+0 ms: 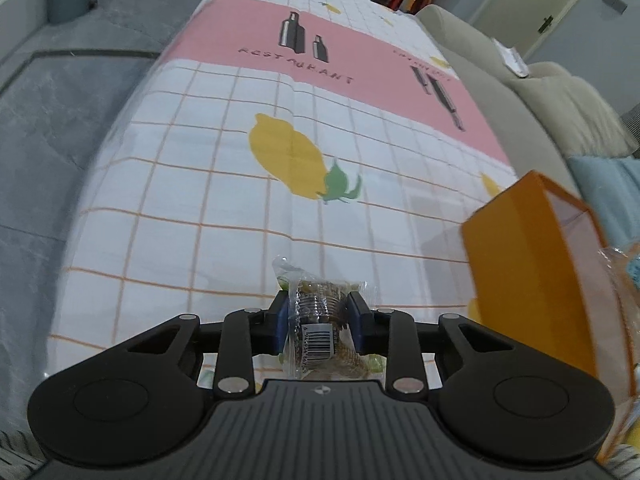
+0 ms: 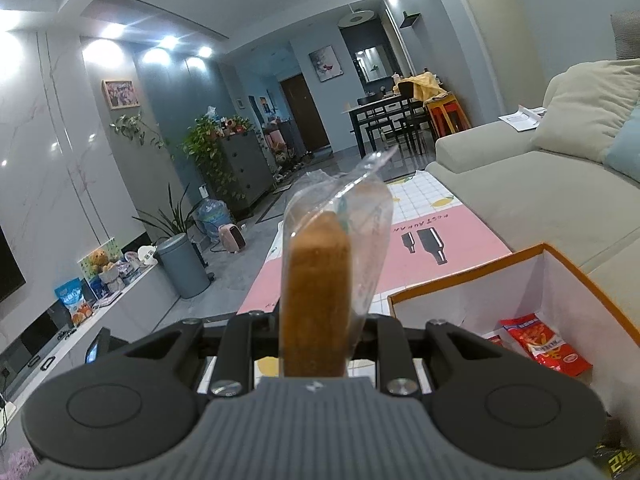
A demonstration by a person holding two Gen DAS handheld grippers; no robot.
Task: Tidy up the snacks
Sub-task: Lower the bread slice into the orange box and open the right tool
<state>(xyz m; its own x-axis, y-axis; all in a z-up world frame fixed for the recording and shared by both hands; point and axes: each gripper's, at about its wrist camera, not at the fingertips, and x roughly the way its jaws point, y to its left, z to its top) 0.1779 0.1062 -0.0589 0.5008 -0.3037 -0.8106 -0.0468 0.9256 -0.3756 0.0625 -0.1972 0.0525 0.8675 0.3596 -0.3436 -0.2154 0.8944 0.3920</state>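
While each gripper clamps a wrapped snack, an orange box sits to the right.

Left wrist view: left gripper [image 1: 319,320] pinches a clear snack packet [image 1: 320,320] above the tablecloth [image 1: 224,184], beside the box [image 1: 532,264].
Right wrist view: right gripper [image 2: 316,320] squeezes a bagged cake [image 2: 320,280]; red packet [image 2: 544,344] inside the box.

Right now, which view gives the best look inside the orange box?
The right wrist view: it looks down past the rim of the orange box to its white inner walls and a red snack packet lying inside. The left wrist view shows only the box's orange outer wall and top edge, not the contents.
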